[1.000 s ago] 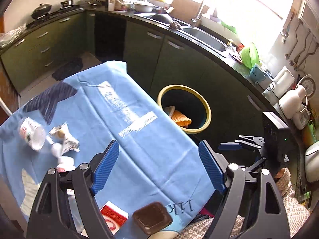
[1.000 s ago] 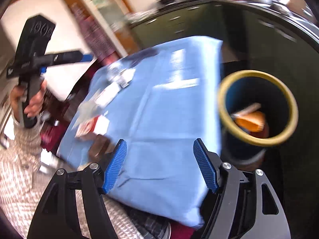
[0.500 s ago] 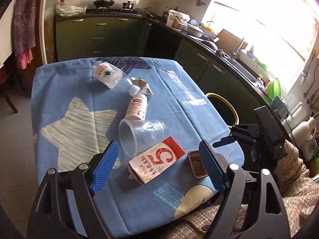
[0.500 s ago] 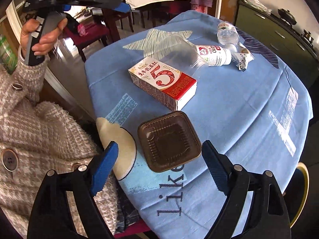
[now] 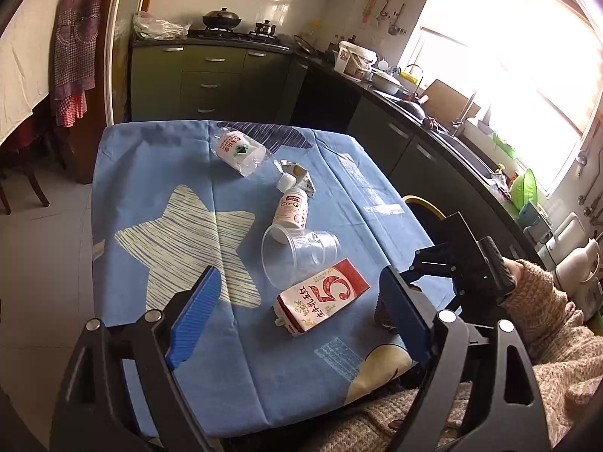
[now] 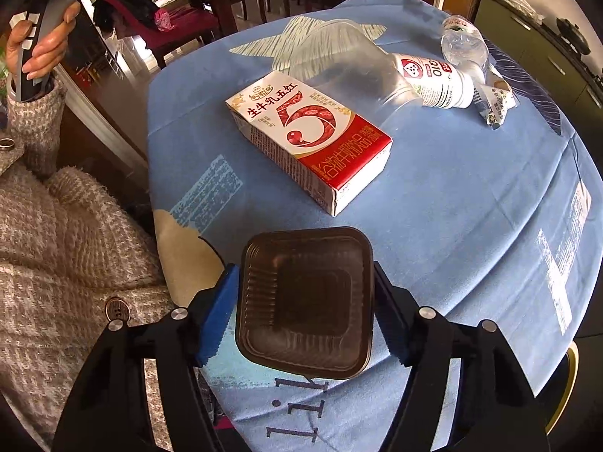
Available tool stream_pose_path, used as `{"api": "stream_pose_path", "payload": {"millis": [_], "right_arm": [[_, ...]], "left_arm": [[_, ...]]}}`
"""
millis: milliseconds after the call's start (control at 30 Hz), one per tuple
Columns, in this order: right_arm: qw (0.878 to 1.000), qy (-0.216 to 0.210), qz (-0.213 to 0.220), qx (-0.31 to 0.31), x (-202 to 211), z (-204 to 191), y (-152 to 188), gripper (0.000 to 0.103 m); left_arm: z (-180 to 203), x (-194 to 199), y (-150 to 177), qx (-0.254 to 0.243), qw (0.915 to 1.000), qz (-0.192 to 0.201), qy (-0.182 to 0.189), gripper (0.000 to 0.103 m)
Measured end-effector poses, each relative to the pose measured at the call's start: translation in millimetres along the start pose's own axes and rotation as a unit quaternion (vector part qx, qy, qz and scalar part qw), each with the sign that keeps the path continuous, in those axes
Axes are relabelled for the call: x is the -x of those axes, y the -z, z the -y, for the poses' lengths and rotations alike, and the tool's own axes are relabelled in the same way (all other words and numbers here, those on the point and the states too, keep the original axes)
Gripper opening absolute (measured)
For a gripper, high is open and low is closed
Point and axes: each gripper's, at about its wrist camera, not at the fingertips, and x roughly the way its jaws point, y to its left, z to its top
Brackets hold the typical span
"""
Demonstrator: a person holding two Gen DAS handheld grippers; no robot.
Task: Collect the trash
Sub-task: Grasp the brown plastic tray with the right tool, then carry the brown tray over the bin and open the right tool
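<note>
A blue-clothed table [image 5: 181, 173] carries the trash. A brown plastic tray [image 6: 305, 301] lies near the table's front edge, between the pads of my right gripper [image 6: 304, 269]. Its jaws are closing and both pads touch the tray's sides. Beyond it lie a red-and-white carton [image 6: 309, 132], a clear cup [image 6: 350, 60] on its side, a white bottle [image 6: 433, 79], a crumpled wrapper [image 6: 493, 101] and a crushed clear bottle [image 6: 461, 41]. My left gripper [image 5: 298, 271] hovers over the near side of the table, its jaws opening with nothing between them; the carton [image 5: 322, 297] lies just ahead.
A yellow-rimmed bin [image 5: 422, 203] stands beside the table on the right, below dark green cabinets [image 5: 407, 150] and the sink counter. A person in a knitted sweater [image 6: 75, 245] sits at the front edge. Chairs [image 6: 181, 19] stand beyond the table's left side.
Both views swung from the bin to the table. The right gripper came down over the brown tray and its jaws narrowed onto it. The left gripper's view has hardly moved in the last half second.
</note>
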Motion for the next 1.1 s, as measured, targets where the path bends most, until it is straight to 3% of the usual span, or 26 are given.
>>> {"api": "stream_pose_path", "payload": {"millis": [300,500,633,700,900,967,1033,1100], "right_arm": [[0.995,-0.019,0.063,-0.069,37.0,16.2,21.1,0.067],[0.979,0.019,0.127,-0.159,89.3,70.7,52.4,0.068],[0.95,0.09,0.151,-0.257,122.6,131.5,92.2,0.068],[0.93,0.13,0.15,-0.31,131.3,163.3,118.0,0.068],[0.872,0.201,0.112,-0.433,127.7,237.8,182.0,0.068],[0.859,0.212,0.098,-0.456,122.2,255.7,196.2,0.069],[0.846,0.235,0.078,-0.473,114.8,265.4,204.0,0.085],[0.838,0.259,0.07,-0.475,113.2,267.9,206.8,0.086]], "left_arm": [[4.9,-15.3,-0.9,-0.003,0.9999,-0.013,0.011,0.081],[10.5,-20.0,-1.2,-0.011,0.9997,-0.018,0.013,0.081],[10.0,-21.3,-1.1,-0.008,0.9997,-0.018,0.013,0.081],[10.4,-22.4,-1.4,-0.008,0.9997,-0.019,0.013,0.081],[14.7,-23.6,-1.6,-0.014,0.9995,-0.024,0.011,0.081],[15.8,-23.4,-2.2,-0.016,0.9995,-0.024,0.01,0.081],[16.4,-24.6,-2.2,-0.016,0.9995,-0.026,0.01,0.081],[17.4,-27.6,-1.9,-0.017,0.9993,-0.031,0.014,0.082]]}}
